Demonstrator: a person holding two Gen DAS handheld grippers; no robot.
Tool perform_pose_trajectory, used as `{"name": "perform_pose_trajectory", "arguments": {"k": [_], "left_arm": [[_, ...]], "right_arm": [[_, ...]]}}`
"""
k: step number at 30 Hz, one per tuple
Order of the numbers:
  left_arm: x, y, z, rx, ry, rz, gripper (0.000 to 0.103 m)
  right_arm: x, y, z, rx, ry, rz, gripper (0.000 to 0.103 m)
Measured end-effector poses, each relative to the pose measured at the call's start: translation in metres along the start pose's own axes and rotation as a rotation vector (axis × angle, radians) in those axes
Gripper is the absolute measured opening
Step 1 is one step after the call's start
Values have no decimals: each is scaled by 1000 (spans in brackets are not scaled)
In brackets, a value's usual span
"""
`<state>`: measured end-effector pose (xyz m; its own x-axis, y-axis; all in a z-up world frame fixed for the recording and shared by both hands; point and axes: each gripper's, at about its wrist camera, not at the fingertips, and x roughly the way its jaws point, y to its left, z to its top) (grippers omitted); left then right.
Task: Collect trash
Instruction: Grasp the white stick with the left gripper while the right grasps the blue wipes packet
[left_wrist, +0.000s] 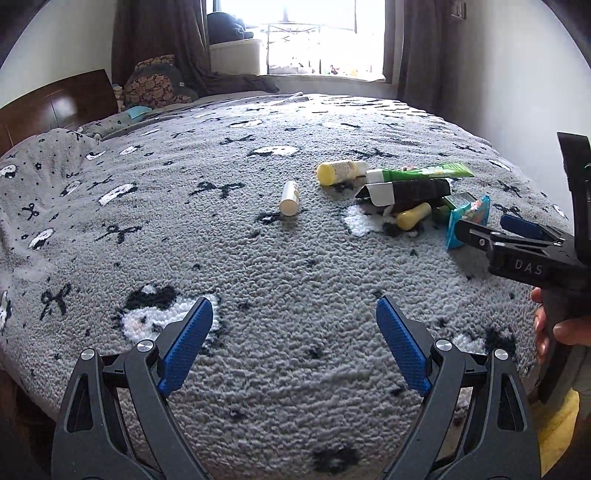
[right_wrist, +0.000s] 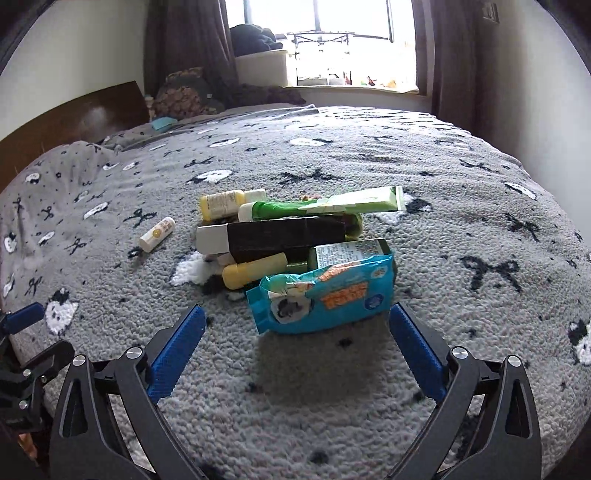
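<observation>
A pile of trash lies on the grey patterned bed cover (right_wrist: 461, 221): a blue snack bag (right_wrist: 325, 295) at the front, a black and white box (right_wrist: 273, 238), a green tube (right_wrist: 325, 205), a yellow bottle (right_wrist: 221, 203) and a small yellow tube (right_wrist: 255, 271). A small white tube (right_wrist: 157, 234) lies apart to the left. My right gripper (right_wrist: 295, 328) is open and empty, just short of the blue bag. My left gripper (left_wrist: 295, 325) is open and empty over bare cover, well short of the white tube (left_wrist: 290, 197). The right gripper (left_wrist: 491, 230) shows beside the bag (left_wrist: 467, 218).
A wooden headboard (left_wrist: 55, 107) and pillows (left_wrist: 155, 81) stand at the far left. A window (left_wrist: 321, 33) with dark curtains lies beyond the bed. The left gripper's fingers (right_wrist: 22, 317) show at the lower left of the right wrist view.
</observation>
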<state>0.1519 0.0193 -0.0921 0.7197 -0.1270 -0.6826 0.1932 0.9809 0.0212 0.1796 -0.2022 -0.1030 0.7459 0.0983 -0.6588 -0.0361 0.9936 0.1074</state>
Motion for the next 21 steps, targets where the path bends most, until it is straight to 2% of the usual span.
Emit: {"name": "perform_pose_trajectory", "arguments": {"k": [4,8,10,12,14,16,18,20,21], "left_arm": [[18,5,10,2,12,6,85],[37,10,22,7,24,15,86],[50,12,30,3,30,14,86],[65,15,39,-4,39,7,86],[78,17,46,-5,49,9,86],[92,19,55,-11,55,19,86],[105,21,62,-27,64,16,86],[117,23,70,-42,73,9,83],[122,23,73,-43,77,5,78]], "right_arm": [[27,3,6,3,47,-53,100],[34,-4,7,33,55,-62,95],[32,-9,6,52,49,-59,87],[30,-16,6,63,41,-58,74],[27,-22,6,75,36,-49,70],[24,-30,5,86,30,-36,59],[21,-35,5,93,22,-29,52],[18,-39,3,91,19,-25,46],[18,-40,2,86,22,-25,43]]}}
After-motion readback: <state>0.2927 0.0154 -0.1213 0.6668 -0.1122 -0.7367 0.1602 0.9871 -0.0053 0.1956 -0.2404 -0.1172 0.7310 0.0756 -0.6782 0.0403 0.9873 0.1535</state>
